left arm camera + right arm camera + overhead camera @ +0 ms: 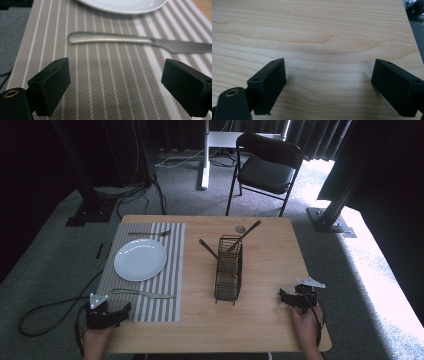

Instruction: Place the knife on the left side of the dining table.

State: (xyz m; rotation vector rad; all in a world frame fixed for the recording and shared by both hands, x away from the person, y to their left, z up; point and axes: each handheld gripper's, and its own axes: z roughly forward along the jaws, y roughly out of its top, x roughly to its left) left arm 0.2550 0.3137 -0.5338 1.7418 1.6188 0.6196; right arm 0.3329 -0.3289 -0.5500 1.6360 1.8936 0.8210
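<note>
A metal knife (142, 294) (140, 43) lies across the near end of the striped placemat (165, 280) (100, 75), just below the white plate (140, 259) (122, 5). My left gripper (127, 309) (115, 87) hovers over the mat's near left corner, jaws wide apart, with the knife lying free beyond them and nothing between them. A fork (149, 234) rests on the mat beyond the plate. My right gripper (283, 296) (328, 87) sits open over bare wood at the table's near right.
A black wire cutlery caddy (229, 270) stands mid-table with two utensils (243, 236) leaning out of it. A small round hole (240, 228) marks the table's far side. A black chair (267, 167) stands on the carpet beyond the table.
</note>
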